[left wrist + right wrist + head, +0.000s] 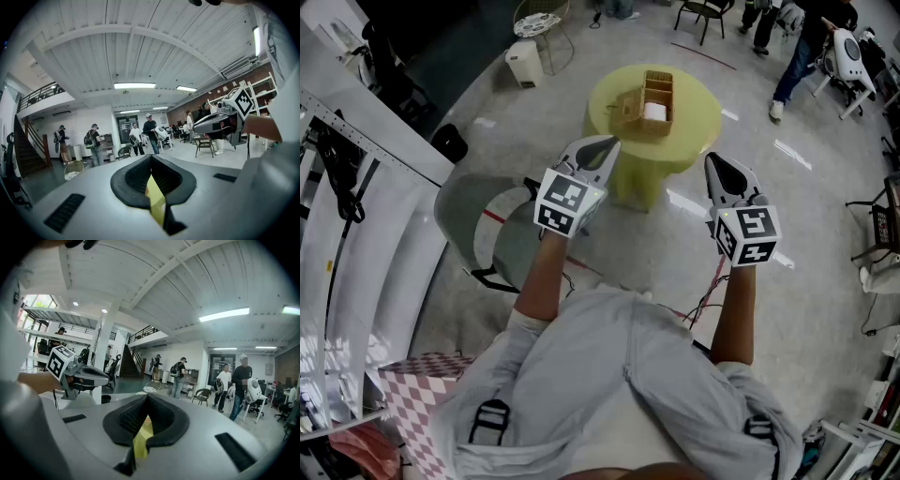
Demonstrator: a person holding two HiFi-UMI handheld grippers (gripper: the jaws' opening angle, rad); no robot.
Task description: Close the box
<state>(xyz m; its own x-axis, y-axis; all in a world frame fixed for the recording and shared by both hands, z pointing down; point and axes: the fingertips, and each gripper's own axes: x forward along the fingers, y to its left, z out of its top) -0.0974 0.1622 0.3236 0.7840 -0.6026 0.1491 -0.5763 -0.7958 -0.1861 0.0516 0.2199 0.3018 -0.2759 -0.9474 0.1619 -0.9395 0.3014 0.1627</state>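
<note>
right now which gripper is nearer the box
The left gripper: in the head view its tip sits closer to the wooden box than the right gripper, held lower.

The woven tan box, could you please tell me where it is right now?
In the head view the woven tan box sits on the round yellow table, top centre, ahead of the left gripper and right gripper, touching neither.
</note>
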